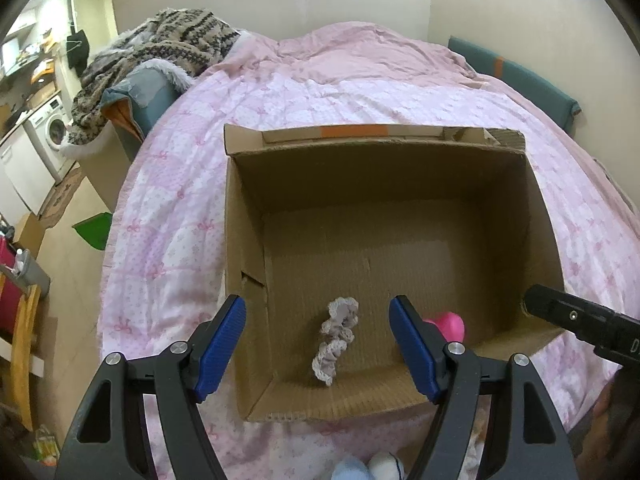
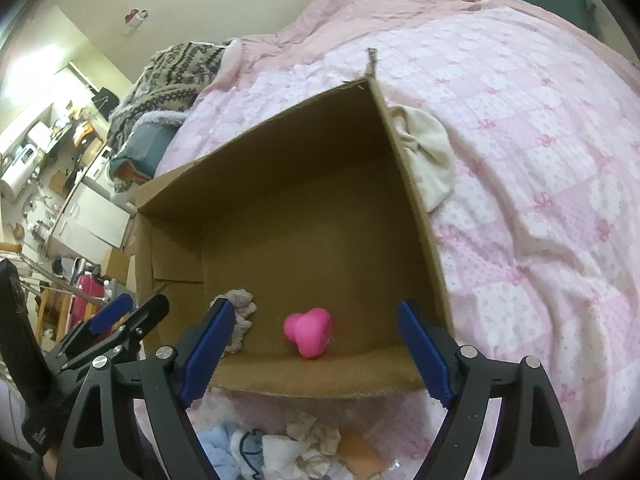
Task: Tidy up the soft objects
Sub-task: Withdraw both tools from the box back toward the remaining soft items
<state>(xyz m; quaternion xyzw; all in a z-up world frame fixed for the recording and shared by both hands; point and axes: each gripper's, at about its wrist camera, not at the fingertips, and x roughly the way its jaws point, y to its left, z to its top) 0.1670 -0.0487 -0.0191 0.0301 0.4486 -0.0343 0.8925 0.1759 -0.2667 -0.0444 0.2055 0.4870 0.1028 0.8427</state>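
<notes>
Cardboard box (image 1: 248, 240) sat open-topped on a bed under a pink patterned quilt (image 1: 168, 208), both grippers poised above its near edge

Left gripper (image 1: 318, 344) spread wide, nothing between its blue pads (image 1: 220, 348). Directly below the gap, on the box floor, lay a pale grey-white scrunchie (image 1: 335, 338), stretched out lengthwise. In the right wrist view the same scrunchie (image 2: 240, 316) showed partly behind a blue pad, near the box's left wall.

Right gripper (image 2: 316, 354) also spread wide and empty. Between its fingers, further down on the box floor, rested a bright pink heart-shaped soft toy (image 2: 309, 330); in the left wrist view only a bit of that toy (image 1: 450, 326) peeked out past the left gripper's right finger. Toy and scrunchie lay apart, both toward the near wall.

Outside the box, against its right wall, a cream cloth item (image 2: 426, 160) lay bunched on the quilt. A heap of light blue and white soft things (image 2: 276, 448) sat in front of the box, below the grippers.

Beyond the bed's left side, a patterned knit blanket (image 1: 160, 52) was piled up, and a washing machine (image 1: 54, 132) stood farther off
</notes>
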